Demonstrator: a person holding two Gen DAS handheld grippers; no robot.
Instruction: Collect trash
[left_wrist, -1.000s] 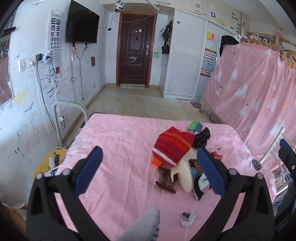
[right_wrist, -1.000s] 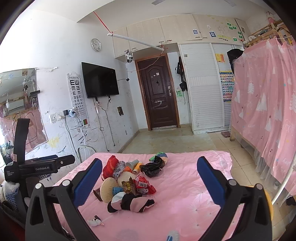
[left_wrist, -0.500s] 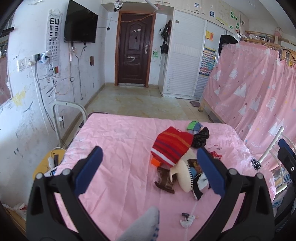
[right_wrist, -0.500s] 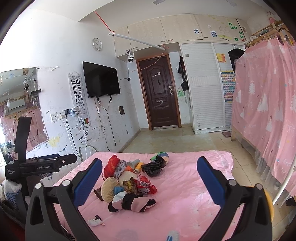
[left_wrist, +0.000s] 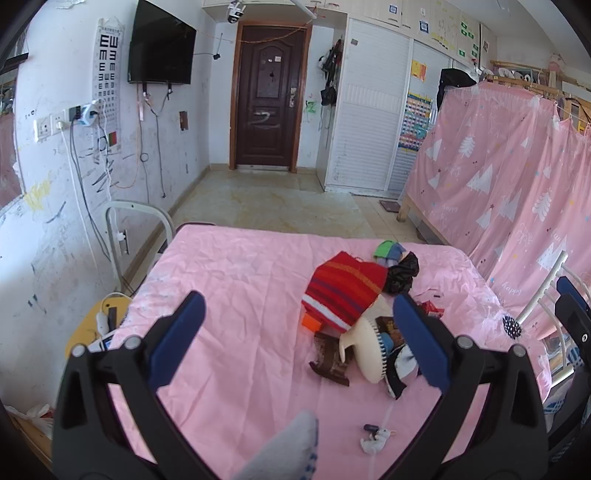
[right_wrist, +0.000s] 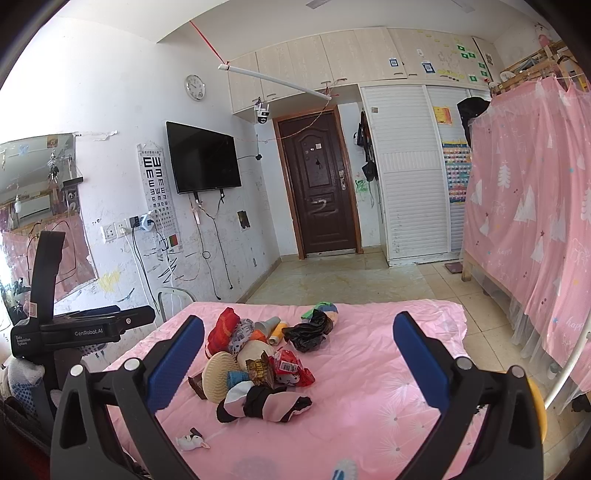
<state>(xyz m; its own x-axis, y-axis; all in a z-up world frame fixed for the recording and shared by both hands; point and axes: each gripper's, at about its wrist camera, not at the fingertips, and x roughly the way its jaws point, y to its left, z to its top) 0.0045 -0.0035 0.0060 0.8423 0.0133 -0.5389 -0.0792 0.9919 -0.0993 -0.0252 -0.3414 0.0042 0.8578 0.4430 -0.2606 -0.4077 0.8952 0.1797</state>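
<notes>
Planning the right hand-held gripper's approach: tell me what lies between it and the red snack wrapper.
In the right wrist view, a black, white and pink crumpled cloth lies between the right hand-held gripper and the red snack wrapper; otherwise pink bedsheet.

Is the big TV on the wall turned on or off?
It looks off. The TV screen is plain black in both views, with no picture or glow on it. A standby light, if any, is too small to tell.

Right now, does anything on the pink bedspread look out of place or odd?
Yes. A jumbled heap sits mid-bed: red crinkly snack wrapper and crumpled black plastic bag mixed with a red striped knit garment and cream round brush. Both grippers hover open and empty.
</notes>
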